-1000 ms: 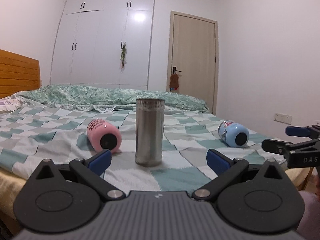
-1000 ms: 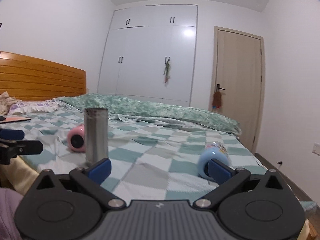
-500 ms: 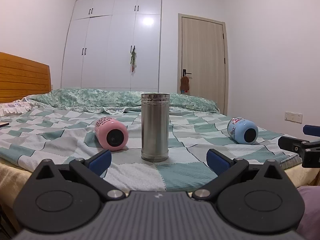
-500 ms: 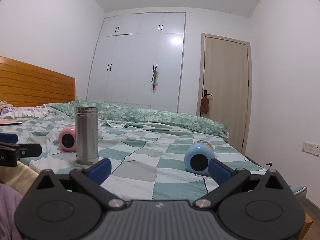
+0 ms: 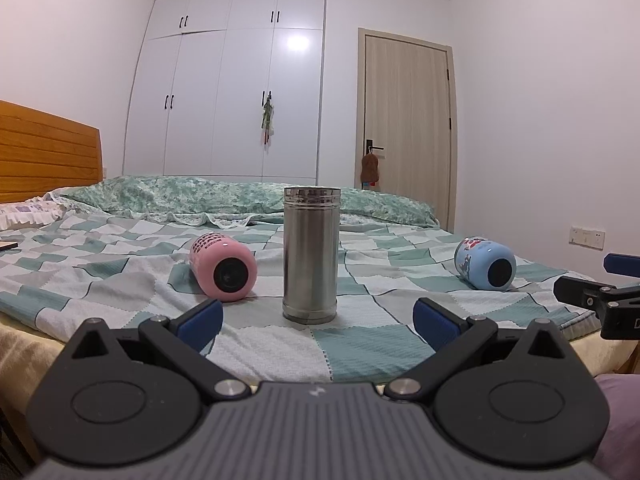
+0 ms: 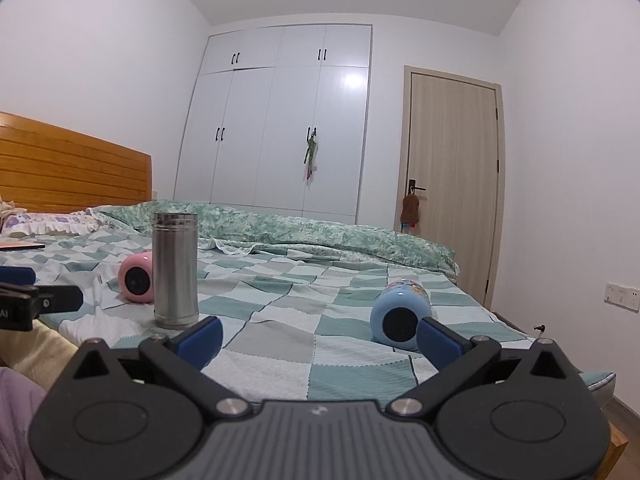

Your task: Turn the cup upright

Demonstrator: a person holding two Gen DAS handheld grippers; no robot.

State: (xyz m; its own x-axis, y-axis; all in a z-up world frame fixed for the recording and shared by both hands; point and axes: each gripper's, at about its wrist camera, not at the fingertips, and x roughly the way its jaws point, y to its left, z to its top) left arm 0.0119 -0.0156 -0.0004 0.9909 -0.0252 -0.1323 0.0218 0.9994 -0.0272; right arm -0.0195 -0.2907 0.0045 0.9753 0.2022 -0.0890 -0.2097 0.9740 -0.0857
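A steel cup (image 5: 311,253) stands upright on the checked bedspread; it also shows in the right wrist view (image 6: 175,269). A pink cup (image 5: 222,266) lies on its side to its left, also in the right wrist view (image 6: 137,277). A blue cup (image 5: 485,263) lies on its side at the right, also in the right wrist view (image 6: 398,314). My left gripper (image 5: 318,320) is open and empty, short of the steel cup. My right gripper (image 6: 319,340) is open and empty, its right pad just in front of the blue cup.
The bed (image 5: 120,272) has a wooden headboard (image 5: 44,160) at the left and a folded green quilt (image 5: 224,196) at the far side. A white wardrobe (image 5: 232,88) and a door (image 5: 406,136) stand behind. The bed's near edge is just under the grippers.
Both grippers have drawn back and lowered a little, so the cups sit lower against the room. The cups have not moved. Both grippers stay open.
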